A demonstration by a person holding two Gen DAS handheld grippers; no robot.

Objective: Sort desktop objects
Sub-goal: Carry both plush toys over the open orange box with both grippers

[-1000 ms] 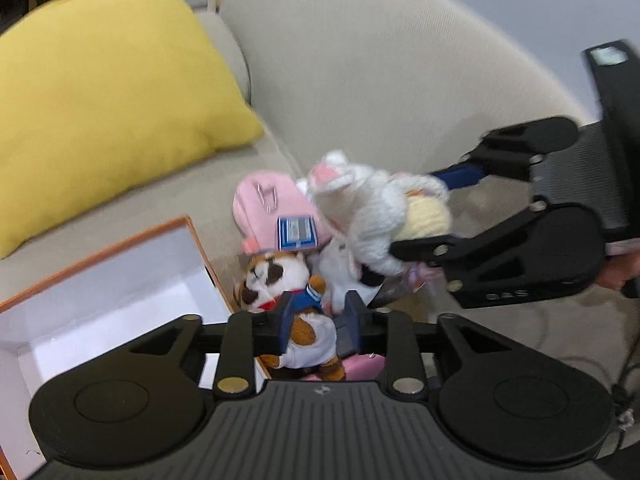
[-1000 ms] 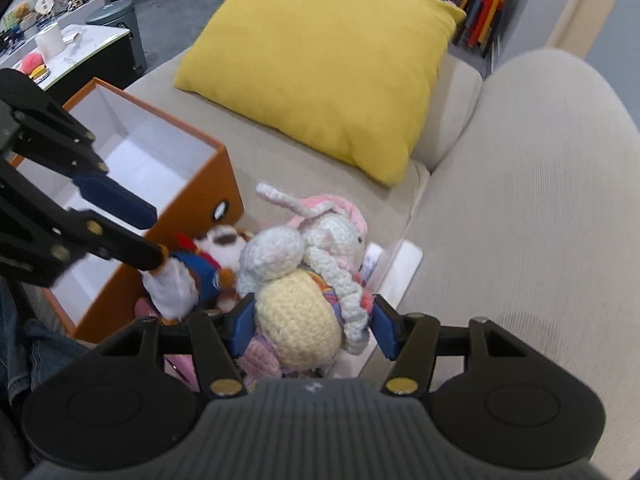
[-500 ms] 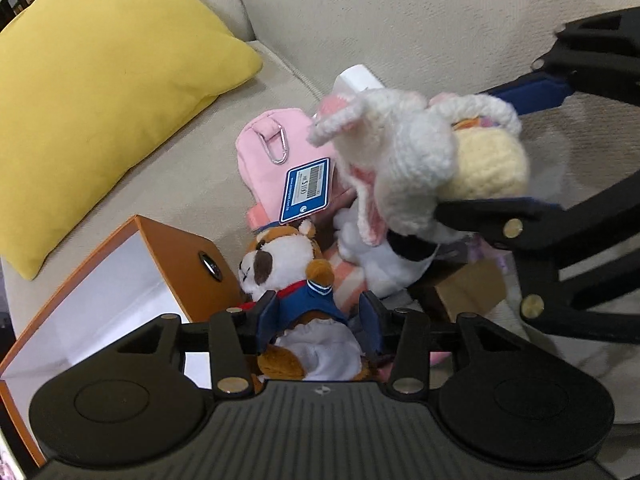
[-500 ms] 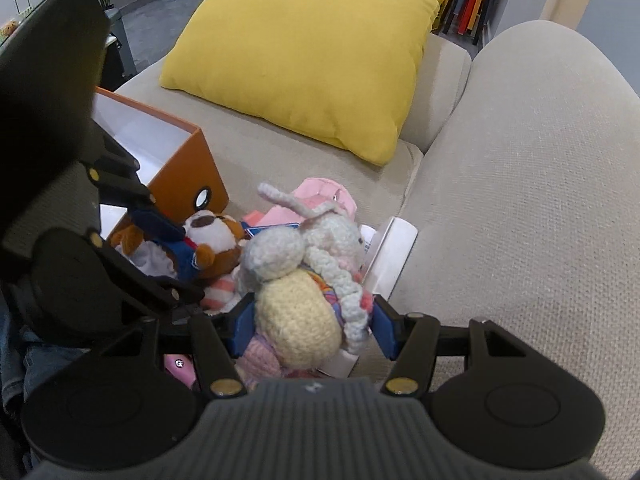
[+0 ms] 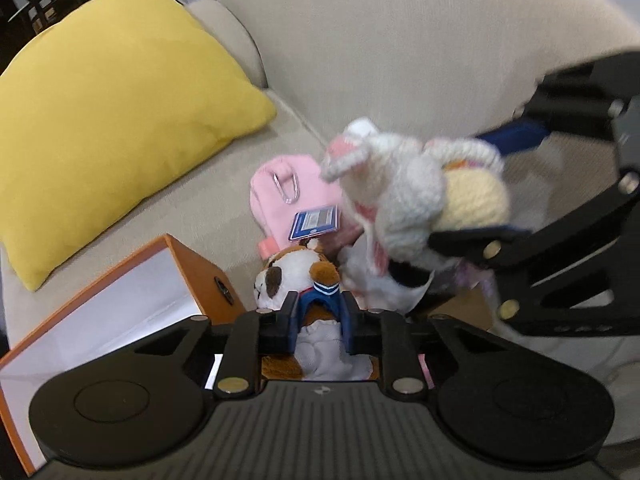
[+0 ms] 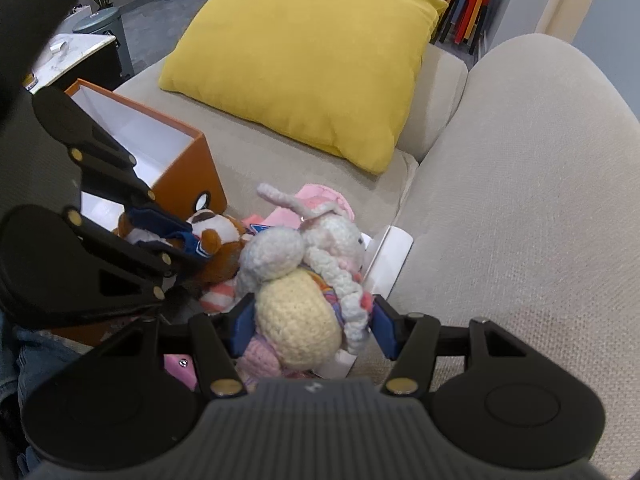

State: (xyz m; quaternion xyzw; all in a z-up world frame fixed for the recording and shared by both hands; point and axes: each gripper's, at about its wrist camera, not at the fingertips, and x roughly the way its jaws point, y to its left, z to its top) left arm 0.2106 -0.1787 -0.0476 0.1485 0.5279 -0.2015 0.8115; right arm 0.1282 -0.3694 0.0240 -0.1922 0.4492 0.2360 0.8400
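Plush toys crowd the sofa seat [image 6: 280, 168] between the two tools. The left tool [image 5: 319, 320] is closing its jaws around a brown-and-white plush dog [image 5: 296, 276] in a blue sailor collar; the pads sit at the toy's sides, its head poking forward beyond the fingertips, its body running back toward the tool. The right tool [image 6: 312, 320] grips a crocheted bunny [image 6: 304, 280] at its yellow body, raised above the pile, jaws fairly wide around it. The open orange box [image 5: 208, 276], white inside, sits just left of the left tool, touching the dog or nearly so. That tool is clearly nearer the box, so the dog probably goes there with a short leftward carry. A pink pouch [image 5: 288, 196] with a blue tag lies ahead, beyond the dog.
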